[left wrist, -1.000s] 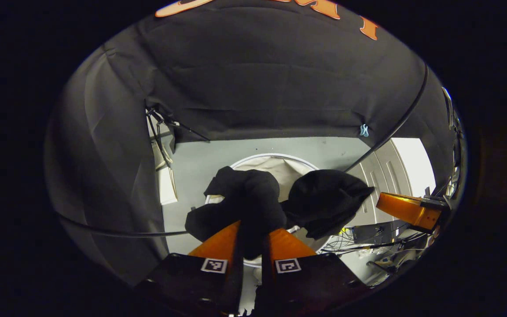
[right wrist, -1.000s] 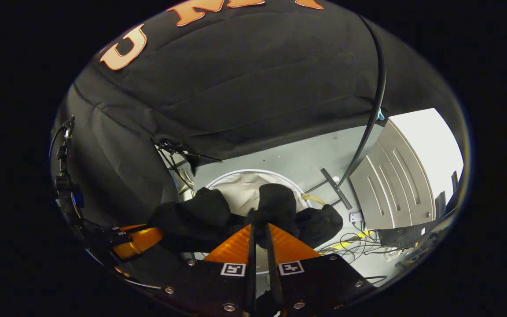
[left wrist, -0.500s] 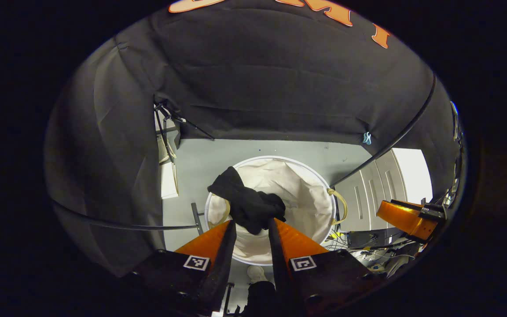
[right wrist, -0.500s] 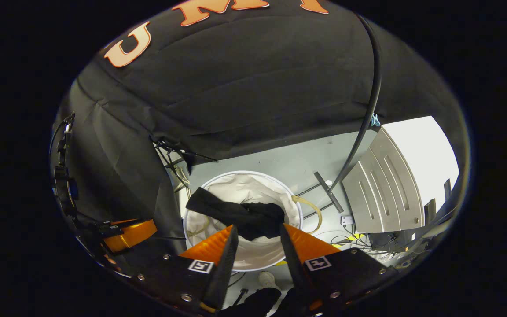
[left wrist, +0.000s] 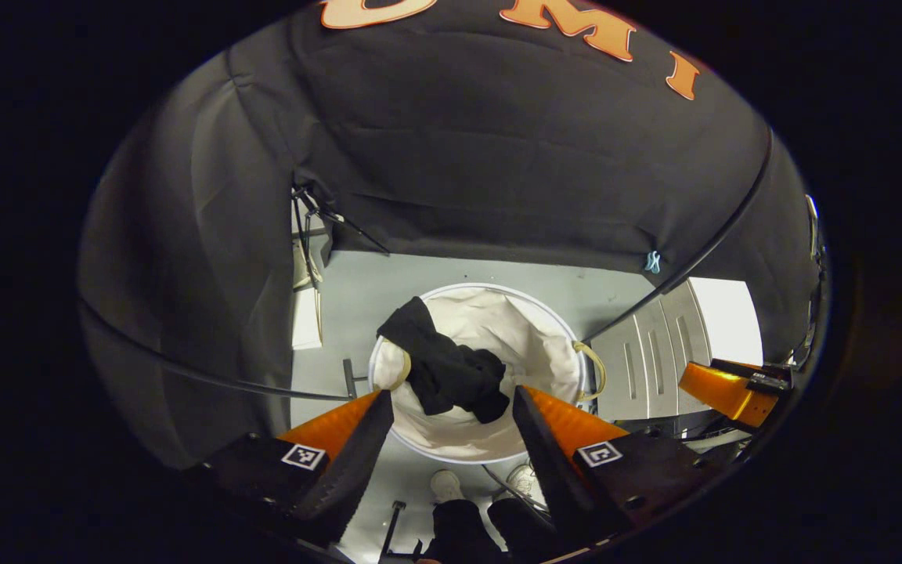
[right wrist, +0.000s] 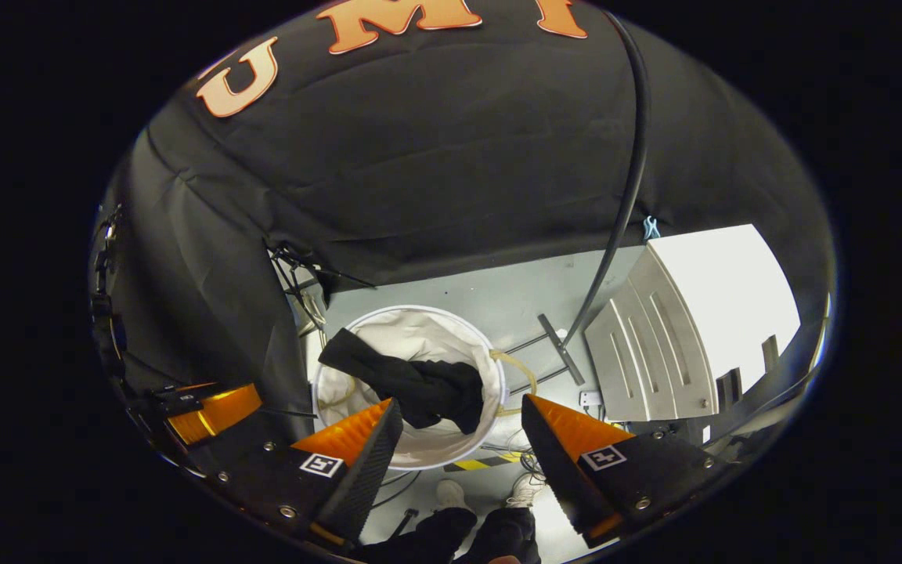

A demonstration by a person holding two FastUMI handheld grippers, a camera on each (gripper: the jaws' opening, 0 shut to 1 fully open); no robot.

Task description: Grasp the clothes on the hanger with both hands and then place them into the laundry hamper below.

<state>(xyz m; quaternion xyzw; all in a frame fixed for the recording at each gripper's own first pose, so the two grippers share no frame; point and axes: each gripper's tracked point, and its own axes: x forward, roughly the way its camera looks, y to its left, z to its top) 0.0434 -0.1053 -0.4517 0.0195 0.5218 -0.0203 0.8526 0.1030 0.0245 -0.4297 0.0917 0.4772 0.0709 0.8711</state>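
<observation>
Left gripper view, left hand-held gripper (left wrist: 451,403) wide open, empty, clothes (left wrist: 445,368) in hamper (left wrist: 557,333)

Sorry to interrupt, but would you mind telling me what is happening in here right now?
A person holds two grippers above a white laundry hamper on the floor. The left gripper and right gripper are both open, holding nothing. A black garment lies in the hamper, one end draped over its rim.

No readable text or numbers; only square black-and-white coded markers (left wrist: 301,457) on the black gripper bodies, without letters.
</observation>
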